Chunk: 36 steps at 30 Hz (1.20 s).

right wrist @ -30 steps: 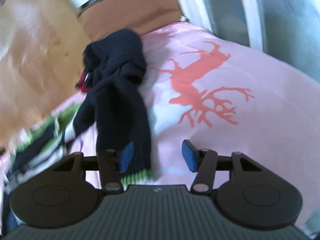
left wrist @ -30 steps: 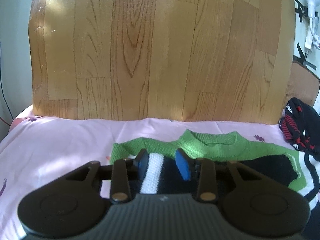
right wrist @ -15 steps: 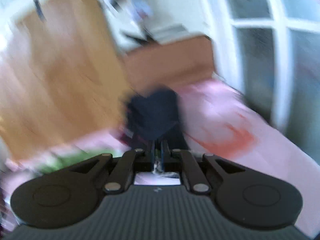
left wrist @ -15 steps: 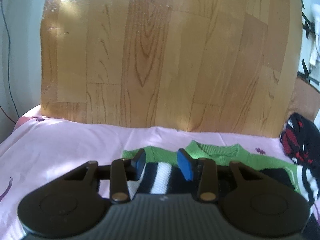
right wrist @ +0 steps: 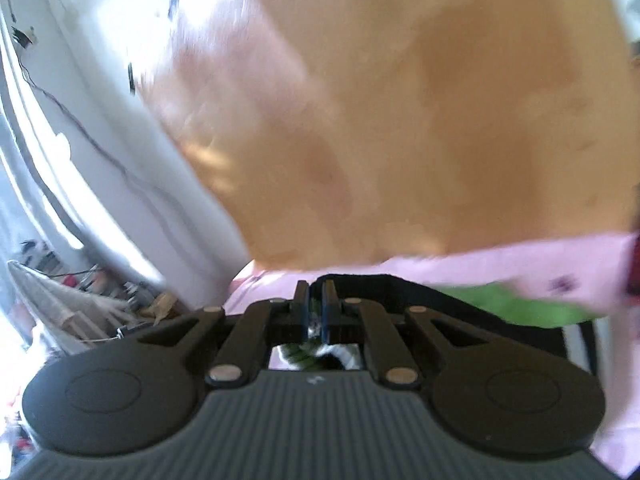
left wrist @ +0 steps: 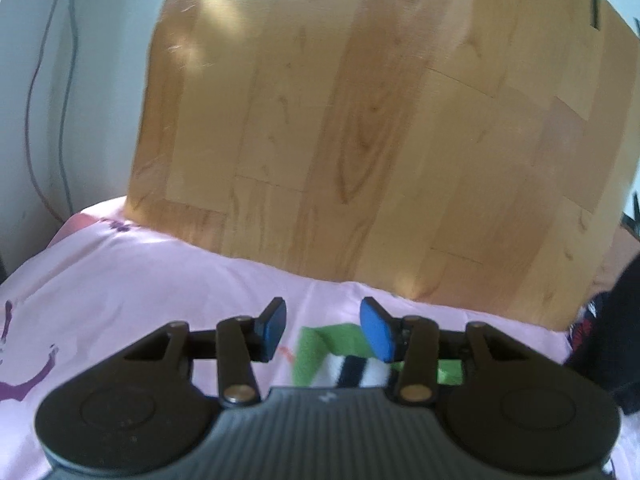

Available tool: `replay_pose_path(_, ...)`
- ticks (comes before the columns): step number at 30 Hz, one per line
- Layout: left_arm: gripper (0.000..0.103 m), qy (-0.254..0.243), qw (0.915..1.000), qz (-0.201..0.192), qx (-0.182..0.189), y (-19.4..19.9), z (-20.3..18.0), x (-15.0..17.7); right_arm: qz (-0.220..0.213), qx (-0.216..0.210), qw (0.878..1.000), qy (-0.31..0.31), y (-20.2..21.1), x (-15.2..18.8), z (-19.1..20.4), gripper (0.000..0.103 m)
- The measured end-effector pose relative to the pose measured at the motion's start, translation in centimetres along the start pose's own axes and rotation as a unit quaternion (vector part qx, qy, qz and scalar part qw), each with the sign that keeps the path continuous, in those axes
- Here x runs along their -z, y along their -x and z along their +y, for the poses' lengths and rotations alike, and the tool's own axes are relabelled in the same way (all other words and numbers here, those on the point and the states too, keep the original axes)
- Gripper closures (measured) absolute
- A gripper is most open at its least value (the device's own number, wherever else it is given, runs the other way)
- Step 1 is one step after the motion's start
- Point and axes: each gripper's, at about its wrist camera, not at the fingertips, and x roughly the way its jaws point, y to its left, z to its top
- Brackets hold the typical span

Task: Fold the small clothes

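Right claw clamped on striped sweater; left claw apart, just opening, above sweater on pink bed.

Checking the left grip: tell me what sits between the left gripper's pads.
In the left wrist view, the left gripper has been opening; between its pads lies only pink sheet and, lower, the sweater, untouched.

A green, black and white striped knit sweater lies lower centre on the pink bedsheet, with the wood-grain panel standing behind across the upper frame.
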Motion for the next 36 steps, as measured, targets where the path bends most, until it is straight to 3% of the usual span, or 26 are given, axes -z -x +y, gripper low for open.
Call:
replay_pose_path(4,0.061,0.019,0.9996,0.021,-0.001,-0.8,1.5,-0.2,0.055,-0.035,0.997,-0.035,-6.6,0.1,0.1,0.085)
replay_pose_path(8,0.055,0.017,0.9988,0.042,0.016,-1.4,1.4,0.1,-0.004,-0.009,1.0,-0.03,-4.1,-0.5,-1.7,0.067)
replay_pose_path(12,0.045,-0.014,0.9976,0.058,0.036,-1.4,0.1,0.7,-0.034,0.093,0.995,0.019,-0.5,0.5,-5.1,0.062)
replay_pose_path(15,0.035,-0.044,0.9959,0.062,0.048,-1.4,-0.8,1.1,-0.024,0.174,0.984,0.039,0.3,2.5,-8.6,0.053)
replay_pose_path(18,0.034,-0.061,0.9946,0.072,0.041,-1.9,-1.4,1.6,-0.005,0.223,0.974,0.042,-0.1,4.3,-11.7,0.049)
replay_pose_path(21,0.045,-0.079,0.9917,0.097,0.03,-2.9,-1.5,1.9,0.007,0.246,0.969,0.014,-1.0,5.5,-14.5,0.043)
replay_pose_path(23,0.067,-0.103,0.9871,0.12,0.028,-3.4,-2.0,2.4,0.009,0.254,0.967,-0.004,-2.0,5.7,-15.6,0.043)
replay_pose_path(24,0.074,-0.116,0.9845,0.128,0.027,-3.7,-2.2,2.6,0.012,0.255,0.967,-0.005,-2.5,6.0,-15.9,0.051)
replay_pose_path(26,0.094,-0.149,0.9791,0.136,0.02,-4.0,-2.9,3.3,0.019,0.269,0.963,0.012,-3.3,6.2,-16.0,0.083)
replay_pose_path(27,0.1,-0.162,0.977,0.137,0.019,-4.1,-3.2,3.6,0.007,0.273,0.962,0.011,-3.1,6.1,-16.2,0.089)
replay_pose_path(31,0.101,-0.178,0.9758,0.127,0.01,-4.4,-3.9,4.2,-0.015,0.297,0.955,-0.014,-2.8,5.7,-17.5,0.092)
replay_pose_path(36,0.101,-0.151,0.9852,0.079,-0.015,-4.2,-3.2,3.6,-0.047,0.282,0.957,0.039,-1.8,6.3,-14.4,0.075)
